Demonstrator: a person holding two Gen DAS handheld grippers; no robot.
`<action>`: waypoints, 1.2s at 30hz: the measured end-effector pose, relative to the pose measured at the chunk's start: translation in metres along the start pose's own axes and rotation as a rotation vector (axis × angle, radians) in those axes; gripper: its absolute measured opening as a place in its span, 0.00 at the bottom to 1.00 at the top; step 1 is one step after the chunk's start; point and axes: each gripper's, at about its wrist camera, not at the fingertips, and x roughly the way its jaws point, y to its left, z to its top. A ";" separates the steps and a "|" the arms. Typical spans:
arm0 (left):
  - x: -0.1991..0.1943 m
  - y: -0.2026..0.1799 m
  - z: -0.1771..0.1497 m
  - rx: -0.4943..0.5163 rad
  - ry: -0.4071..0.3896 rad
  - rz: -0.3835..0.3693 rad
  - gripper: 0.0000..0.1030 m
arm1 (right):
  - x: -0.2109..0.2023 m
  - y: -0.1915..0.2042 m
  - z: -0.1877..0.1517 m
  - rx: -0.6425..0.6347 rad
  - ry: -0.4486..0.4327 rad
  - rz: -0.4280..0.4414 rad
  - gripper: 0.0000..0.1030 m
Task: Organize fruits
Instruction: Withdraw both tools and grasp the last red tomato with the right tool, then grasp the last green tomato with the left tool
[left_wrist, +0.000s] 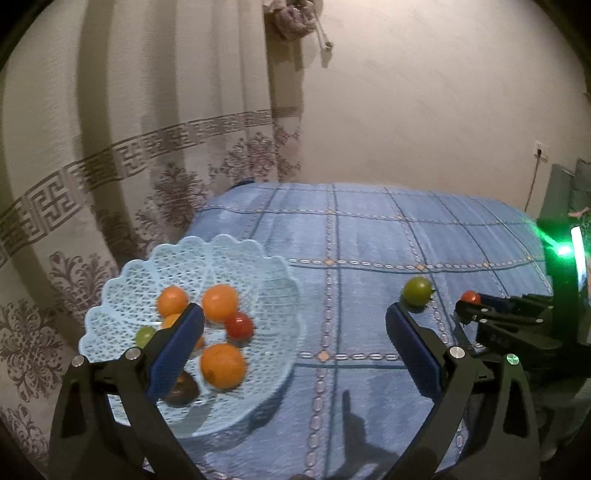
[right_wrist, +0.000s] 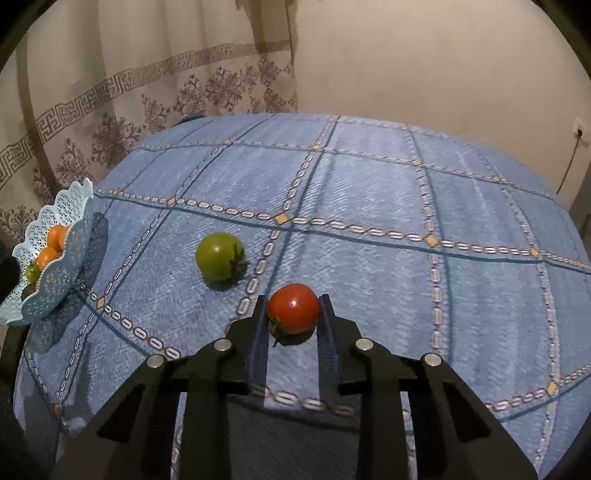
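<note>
Far left: pale blue lattice plastic basket (left_wrist: 110, 295) near the surface's left edge, already loaded with orange fruits (left_wrist: 222, 365), a small red tomato (left_wrist: 239, 325), a small green one and a dark one. It's the collection point, so I judge most of the sorting done.

Left gripper (left_wrist: 295, 347) hovers just over the basket's right side, jaws wide apart, holding nothing — parked there, probably waiting its turn.

Middle: round green tomato (right_wrist: 218, 256) lies loose on the blue checked tablecloth (right_wrist: 369, 184), stem side turned right, well apart from the basket.

Right: right gripper (right_wrist: 293, 314) clamped on the round red tomato (right_wrist: 293, 308) — blue pads press both flanks, stem pointing down-left. Tomato looks at or barely above the cloth; can't tell which.

Likely next: carry the red one left to the basket, then the green.
</note>
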 end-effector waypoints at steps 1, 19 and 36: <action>0.002 -0.004 0.001 0.009 0.002 -0.004 0.97 | -0.004 -0.004 -0.001 0.005 -0.006 -0.002 0.27; 0.066 -0.089 0.015 0.108 0.130 -0.148 0.86 | -0.032 -0.058 -0.016 0.116 -0.051 0.022 0.27; 0.123 -0.113 0.009 0.088 0.254 -0.272 0.40 | -0.029 -0.057 -0.020 0.137 -0.044 0.042 0.27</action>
